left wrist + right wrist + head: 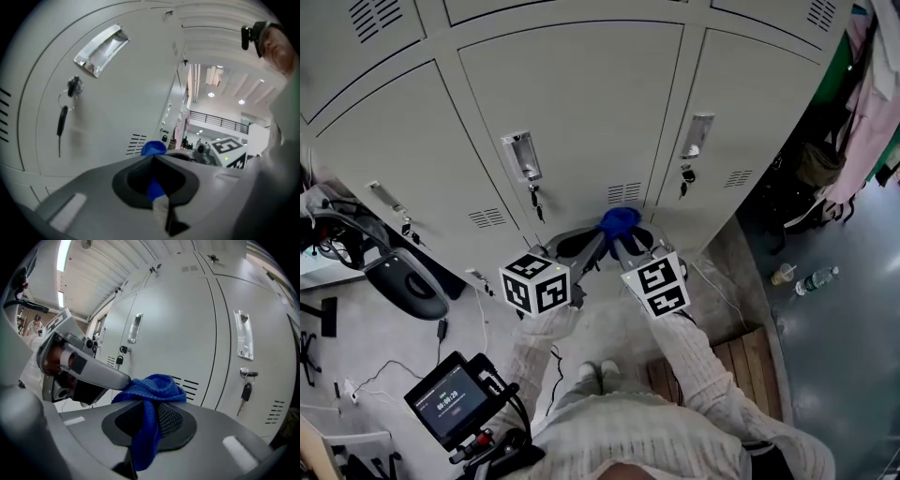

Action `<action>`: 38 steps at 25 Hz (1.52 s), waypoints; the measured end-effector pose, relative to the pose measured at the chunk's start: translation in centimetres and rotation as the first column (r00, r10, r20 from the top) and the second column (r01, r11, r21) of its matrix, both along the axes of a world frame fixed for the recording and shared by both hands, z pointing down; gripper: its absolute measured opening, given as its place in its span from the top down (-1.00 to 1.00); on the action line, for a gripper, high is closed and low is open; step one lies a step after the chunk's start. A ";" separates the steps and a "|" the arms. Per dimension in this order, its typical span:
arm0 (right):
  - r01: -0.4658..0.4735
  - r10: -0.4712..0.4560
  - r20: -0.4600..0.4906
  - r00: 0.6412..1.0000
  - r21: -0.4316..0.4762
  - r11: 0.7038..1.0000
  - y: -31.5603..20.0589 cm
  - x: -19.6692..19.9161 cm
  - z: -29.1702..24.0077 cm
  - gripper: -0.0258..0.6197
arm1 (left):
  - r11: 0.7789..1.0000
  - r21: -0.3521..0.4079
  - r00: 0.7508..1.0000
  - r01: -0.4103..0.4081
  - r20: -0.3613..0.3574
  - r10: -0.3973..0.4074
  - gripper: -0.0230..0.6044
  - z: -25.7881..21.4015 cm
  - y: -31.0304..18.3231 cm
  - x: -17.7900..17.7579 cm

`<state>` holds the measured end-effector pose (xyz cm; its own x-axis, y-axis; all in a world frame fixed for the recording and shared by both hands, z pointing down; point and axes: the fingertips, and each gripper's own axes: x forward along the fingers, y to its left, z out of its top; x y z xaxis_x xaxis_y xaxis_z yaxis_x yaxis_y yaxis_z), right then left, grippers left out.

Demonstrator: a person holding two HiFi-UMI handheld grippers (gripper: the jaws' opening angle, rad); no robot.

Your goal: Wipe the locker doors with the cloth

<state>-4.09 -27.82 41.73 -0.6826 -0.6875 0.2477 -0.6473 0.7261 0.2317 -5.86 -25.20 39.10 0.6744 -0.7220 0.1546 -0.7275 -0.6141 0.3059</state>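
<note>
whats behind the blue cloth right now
The grey locker door, with its vent slits showing just beside the blue cloth. The patch of door straight behind the cloth is covered, so contact cannot be told.

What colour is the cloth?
Blue; the woven blue cloth shows best in the right gripper view.

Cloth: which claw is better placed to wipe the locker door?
Right, probably: the right claw clamps the cloth with its bulk bunched toward the locker door; the left claw pinches only a bit.
</note>
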 end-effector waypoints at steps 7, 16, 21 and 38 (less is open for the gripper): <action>0.023 -0.030 0.108 0.994 0.066 0.998 4.4 1.0 -4.2 0.75 | 0.994 0.097 0.997 0.056 0.051 -0.061 0.91 -1.8 2.8 -1.5; 0.036 -0.064 0.205 0.977 0.138 0.990 8.6 -0.6 -3.8 0.76 | 0.992 0.124 1.000 0.013 0.009 -0.014 0.91 -0.9 4.5 -1.8; 0.031 -0.053 0.226 0.973 0.100 0.995 7.5 0.3 -2.8 0.76 | 0.991 0.132 1.000 0.005 0.008 -0.007 0.91 -0.8 3.9 -1.3; 0.101 -0.114 0.211 0.971 0.071 0.992 9.8 -1.8 -2.6 0.76 | 0.995 0.096 1.000 0.025 -0.020 -0.023 0.91 -0.1 7.1 -3.8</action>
